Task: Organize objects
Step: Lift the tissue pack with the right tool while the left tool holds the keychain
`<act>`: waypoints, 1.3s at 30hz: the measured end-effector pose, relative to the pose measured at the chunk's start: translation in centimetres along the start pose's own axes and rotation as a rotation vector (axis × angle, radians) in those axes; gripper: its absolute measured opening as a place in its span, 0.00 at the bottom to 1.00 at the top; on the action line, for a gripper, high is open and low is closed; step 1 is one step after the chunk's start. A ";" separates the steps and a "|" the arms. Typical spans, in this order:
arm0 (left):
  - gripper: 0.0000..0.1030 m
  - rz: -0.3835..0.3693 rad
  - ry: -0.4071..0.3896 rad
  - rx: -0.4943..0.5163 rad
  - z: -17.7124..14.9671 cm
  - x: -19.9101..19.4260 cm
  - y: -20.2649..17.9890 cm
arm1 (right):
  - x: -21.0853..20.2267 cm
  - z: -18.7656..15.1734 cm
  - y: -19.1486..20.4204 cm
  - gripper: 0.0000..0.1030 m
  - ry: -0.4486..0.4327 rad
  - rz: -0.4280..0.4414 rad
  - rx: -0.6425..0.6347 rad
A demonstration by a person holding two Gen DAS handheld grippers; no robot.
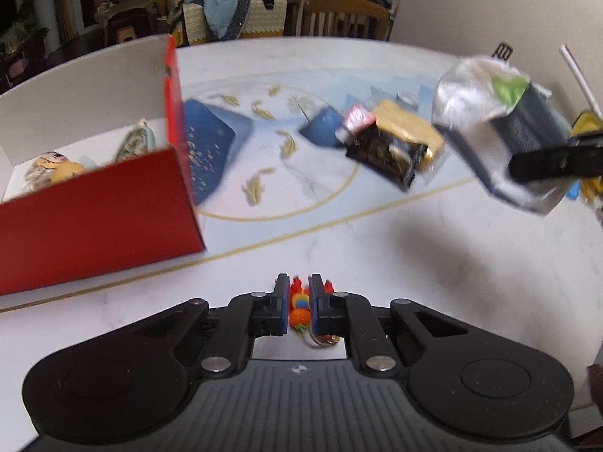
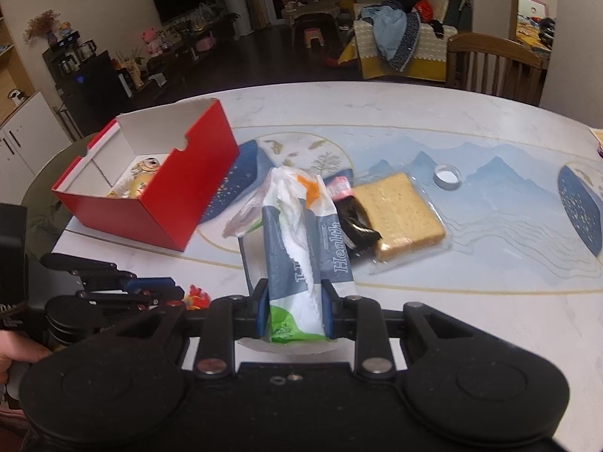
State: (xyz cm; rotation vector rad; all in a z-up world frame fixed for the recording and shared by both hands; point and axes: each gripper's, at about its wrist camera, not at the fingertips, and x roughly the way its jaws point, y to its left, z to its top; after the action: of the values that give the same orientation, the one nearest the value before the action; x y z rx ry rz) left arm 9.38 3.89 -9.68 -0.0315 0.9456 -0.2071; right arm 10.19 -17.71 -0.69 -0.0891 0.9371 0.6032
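My left gripper [image 1: 298, 293] is shut on a small orange and red charm [image 1: 299, 307] low over the white table; it also shows in the right wrist view [image 2: 177, 293], with the charm [image 2: 198, 297] at its tip. My right gripper [image 2: 294, 301] is shut on a grey, white and green tissue pack [image 2: 301, 248] held above the table; the pack also shows, blurred, in the left wrist view [image 1: 501, 128]. An open red box [image 2: 166, 192] with a few items inside sits at the left; it fills the left of the left wrist view [image 1: 94, 218].
A wrapped slice of bread [image 2: 399, 214], a small black packet [image 2: 358, 226] and a pink packet [image 2: 341, 186] lie mid-table. A white bottle cap [image 2: 447, 176] lies behind them. A wooden chair [image 2: 493, 64] stands at the far table edge.
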 end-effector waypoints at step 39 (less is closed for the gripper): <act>0.45 0.090 0.074 0.024 -0.3 3.9 -1.7 | 0.6 -1.3 -1.6 0.26 0.011 0.001 0.040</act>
State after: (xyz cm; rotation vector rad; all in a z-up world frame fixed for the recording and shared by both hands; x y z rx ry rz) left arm 11.04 1.54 -12.80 0.0416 1.0162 -0.1369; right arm 10.38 -19.20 -2.27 -0.0562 0.9598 0.5848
